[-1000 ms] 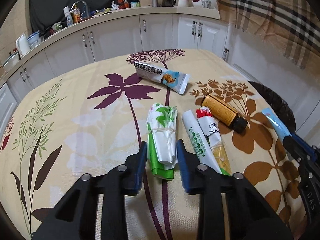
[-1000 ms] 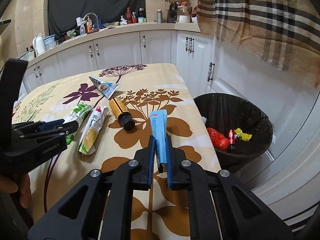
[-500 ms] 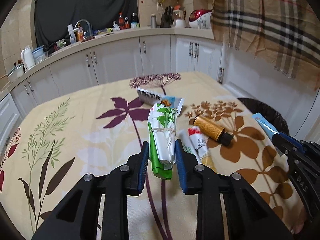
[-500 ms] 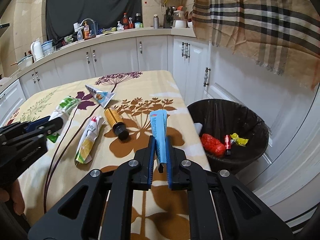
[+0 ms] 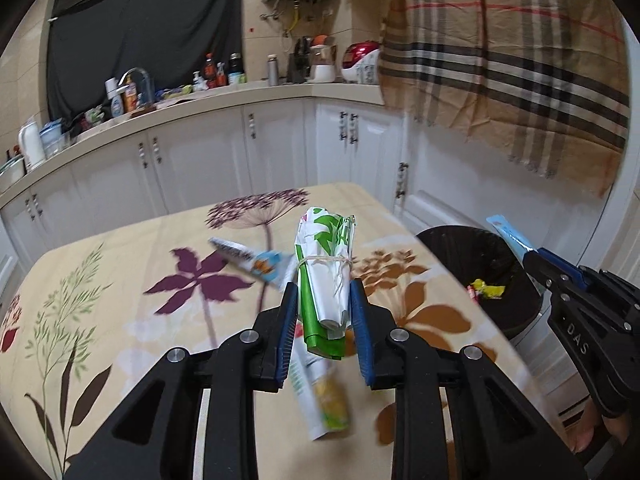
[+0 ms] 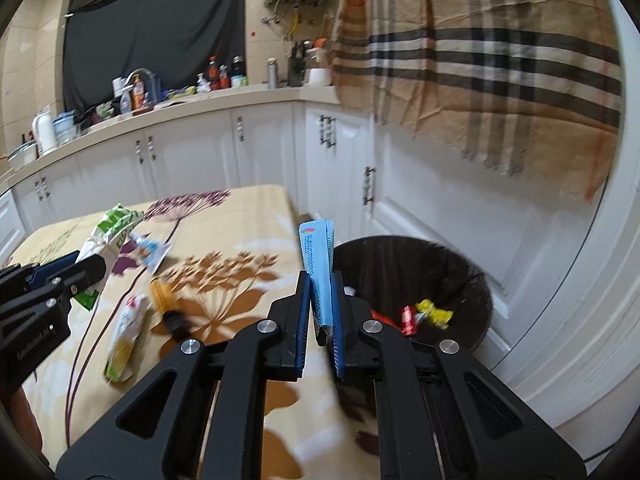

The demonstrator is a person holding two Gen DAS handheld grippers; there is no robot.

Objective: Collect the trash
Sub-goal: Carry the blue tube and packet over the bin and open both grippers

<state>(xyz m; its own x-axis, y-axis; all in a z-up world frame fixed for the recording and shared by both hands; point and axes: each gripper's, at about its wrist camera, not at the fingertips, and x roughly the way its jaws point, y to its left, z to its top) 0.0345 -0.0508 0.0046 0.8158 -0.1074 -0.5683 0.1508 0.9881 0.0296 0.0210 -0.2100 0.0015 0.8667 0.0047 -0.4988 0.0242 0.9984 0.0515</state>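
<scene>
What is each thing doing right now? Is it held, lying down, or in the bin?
Left gripper: shut on green-and-white bundle, lifted.
Right gripper: shut on blue packet.
Amber bottle: lying on table.
Yellow pouch: lying on table.
Bin: open, wrappers inside.

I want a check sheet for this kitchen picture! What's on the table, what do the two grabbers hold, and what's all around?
Surface: table under a flowered cloth.
Job's things: green-white bundle tied with a band; blue packet; bin beside the table, with red and yellow wrappers inside.
Clutter: tube, amber bottle and pouch lying on the cloth.
Grippers: left gripper shut on the bundle, lifted off the cloth; right gripper shut on the packet, near the bin.
Cables: nothing seen.
Surroundings: white cabinets, crowded counter, plaid cloth hanging.
</scene>
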